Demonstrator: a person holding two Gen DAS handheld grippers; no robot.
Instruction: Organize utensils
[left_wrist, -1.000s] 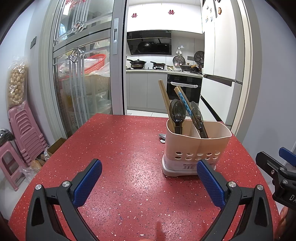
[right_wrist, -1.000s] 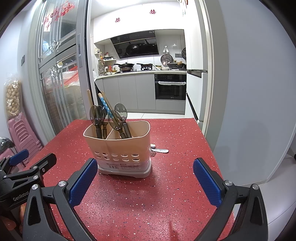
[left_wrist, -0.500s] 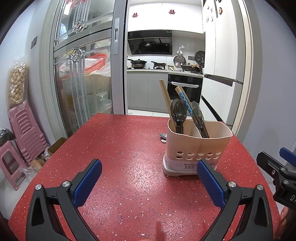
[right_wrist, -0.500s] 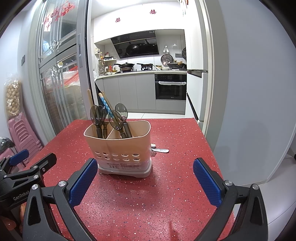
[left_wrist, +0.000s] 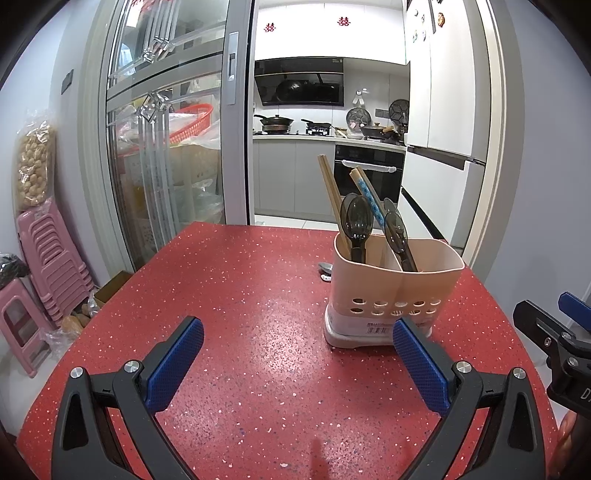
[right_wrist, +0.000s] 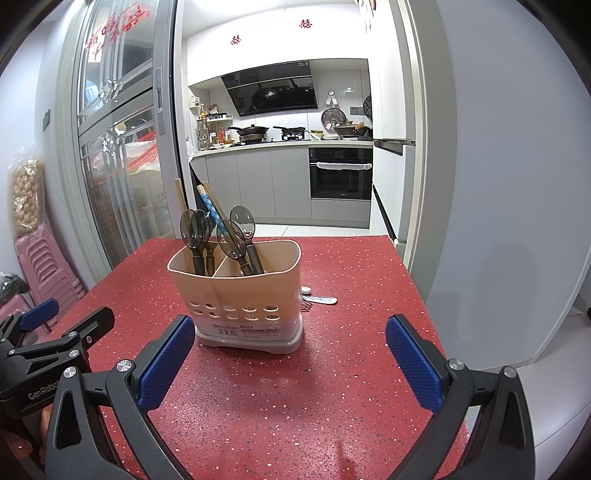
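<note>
Left wrist: my left gripper gapes wide, empty, near the caddy on the red table.

Right wrist: my right gripper, equally wide and empty, must reach behind for the loose utensil, I judge.

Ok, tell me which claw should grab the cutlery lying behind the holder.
Right, probably. The loose cutlery lies on the holder's right side with a clear path from the open right claw; from the left claw the holder mostly hides it.
</note>
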